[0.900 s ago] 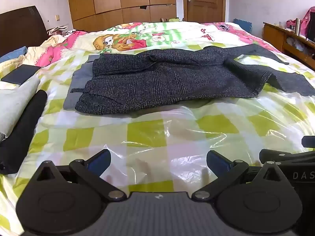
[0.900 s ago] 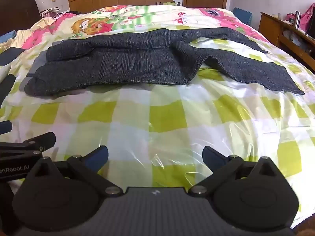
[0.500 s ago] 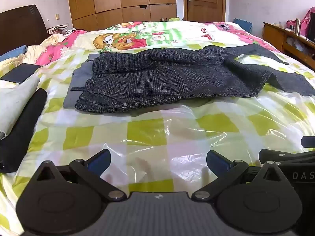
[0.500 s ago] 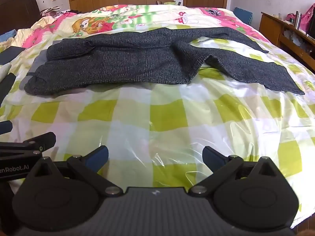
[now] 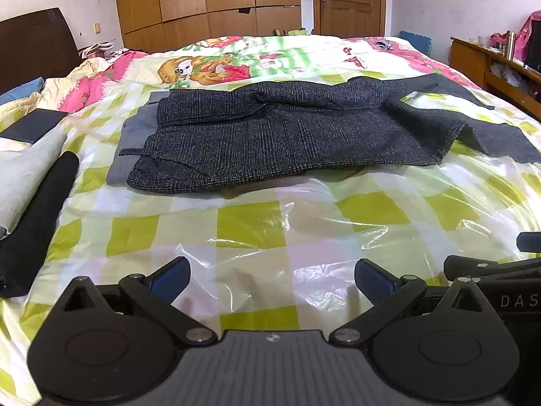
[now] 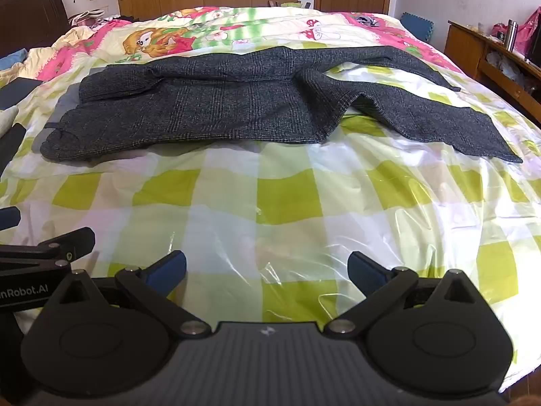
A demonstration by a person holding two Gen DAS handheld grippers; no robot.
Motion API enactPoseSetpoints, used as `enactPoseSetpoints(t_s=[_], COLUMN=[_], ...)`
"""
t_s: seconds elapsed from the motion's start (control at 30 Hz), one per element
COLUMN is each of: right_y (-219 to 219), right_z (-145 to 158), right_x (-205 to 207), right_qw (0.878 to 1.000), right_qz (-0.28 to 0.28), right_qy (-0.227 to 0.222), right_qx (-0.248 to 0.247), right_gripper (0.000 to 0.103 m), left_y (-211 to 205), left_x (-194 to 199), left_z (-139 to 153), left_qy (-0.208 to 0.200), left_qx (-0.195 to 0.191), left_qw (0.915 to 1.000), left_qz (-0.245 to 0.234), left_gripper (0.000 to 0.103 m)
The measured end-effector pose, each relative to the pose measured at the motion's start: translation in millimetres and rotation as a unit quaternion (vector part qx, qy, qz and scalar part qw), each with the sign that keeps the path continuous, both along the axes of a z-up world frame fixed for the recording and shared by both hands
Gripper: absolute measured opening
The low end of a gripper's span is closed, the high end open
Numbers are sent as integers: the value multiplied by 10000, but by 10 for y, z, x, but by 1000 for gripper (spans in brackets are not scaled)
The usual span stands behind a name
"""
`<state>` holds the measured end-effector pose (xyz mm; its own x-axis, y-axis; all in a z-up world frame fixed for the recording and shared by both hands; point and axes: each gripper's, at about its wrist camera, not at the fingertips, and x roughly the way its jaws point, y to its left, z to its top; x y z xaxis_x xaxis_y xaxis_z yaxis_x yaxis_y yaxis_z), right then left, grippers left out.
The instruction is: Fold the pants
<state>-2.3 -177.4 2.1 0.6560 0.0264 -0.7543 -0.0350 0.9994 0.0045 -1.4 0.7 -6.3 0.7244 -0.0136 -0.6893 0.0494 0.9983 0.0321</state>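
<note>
The bed (image 5: 257, 226) wore a checked plastic sheet; the dark plaid pants (image 6: 209, 108) lay mid-bed, legs splayed rightward. I kept left tongs (image 5: 270, 279) and right tongs (image 6: 267, 267) wide, empty, well short. I judged pinching both hems together best.

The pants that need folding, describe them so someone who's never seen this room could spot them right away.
Start at the big bed under a green-and-white checked cover. The dark grey plaid pants lie flat across its middle, waistband left, legs splayed right. Unlike the plain black garment at the left edge, they are woven plaid with a grey lining showing.
</note>
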Motion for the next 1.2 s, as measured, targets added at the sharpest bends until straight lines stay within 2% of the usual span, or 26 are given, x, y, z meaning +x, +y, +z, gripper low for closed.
enactPoseSetpoints(t_s=[1.2], right_y=[3], right_z=[-11], right_x=[-9], right_qw=[10000], right_qz=[-10], right_qy=[4], right_qx=[14], right_gripper=[101], left_y=[-4], left_x=[8], left_z=[24], left_qy=[27], left_qx=[92], left_qw=[10000], left_qz=[-7], left_gripper=[103])
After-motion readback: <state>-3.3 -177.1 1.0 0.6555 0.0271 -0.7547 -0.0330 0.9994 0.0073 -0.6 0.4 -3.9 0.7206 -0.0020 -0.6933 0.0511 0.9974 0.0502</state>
